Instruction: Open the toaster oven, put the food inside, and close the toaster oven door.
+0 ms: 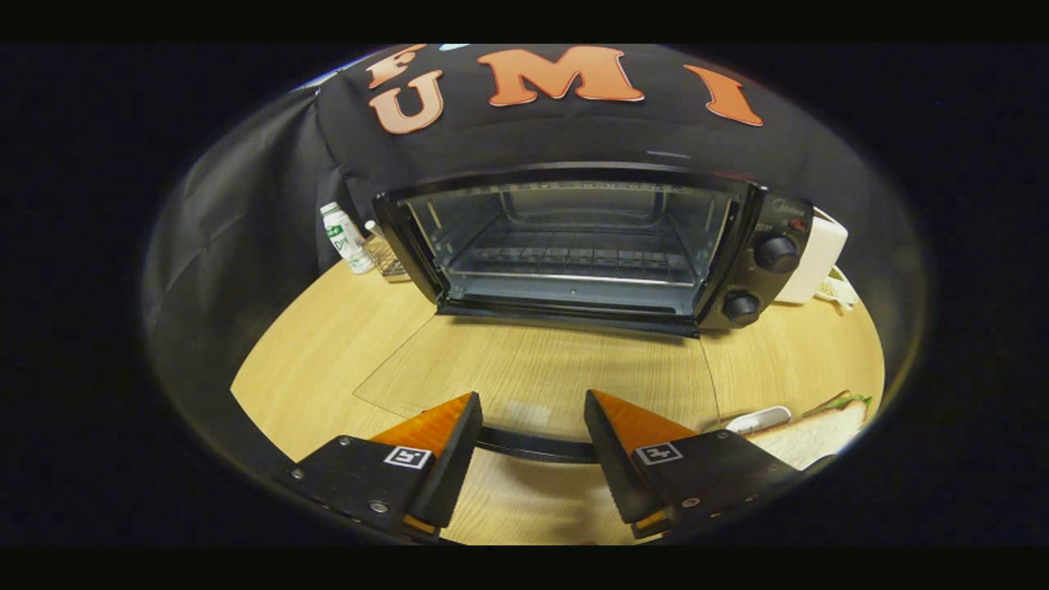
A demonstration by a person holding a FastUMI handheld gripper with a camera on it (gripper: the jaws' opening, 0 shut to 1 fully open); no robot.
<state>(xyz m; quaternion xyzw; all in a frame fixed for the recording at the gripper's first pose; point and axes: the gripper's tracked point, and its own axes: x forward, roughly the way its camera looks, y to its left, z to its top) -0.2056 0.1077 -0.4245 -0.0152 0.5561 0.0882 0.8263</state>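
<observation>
Two fingers of the gripper (533, 410) are standing apart with nothing held, straddling the dark handle (537, 447) of the glass door (533, 369), which is lying flat on the wooden table (311, 352). The toaster oven (590, 246) is sitting beyond them, long axis crosswise, mouth gaping toward the fingers. The sandwich (819, 430) is lying just right of the right finger.

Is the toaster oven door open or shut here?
Open. The glass door lies flat on the table, its handle between the open gripper fingers, and the oven rack is exposed.
</observation>
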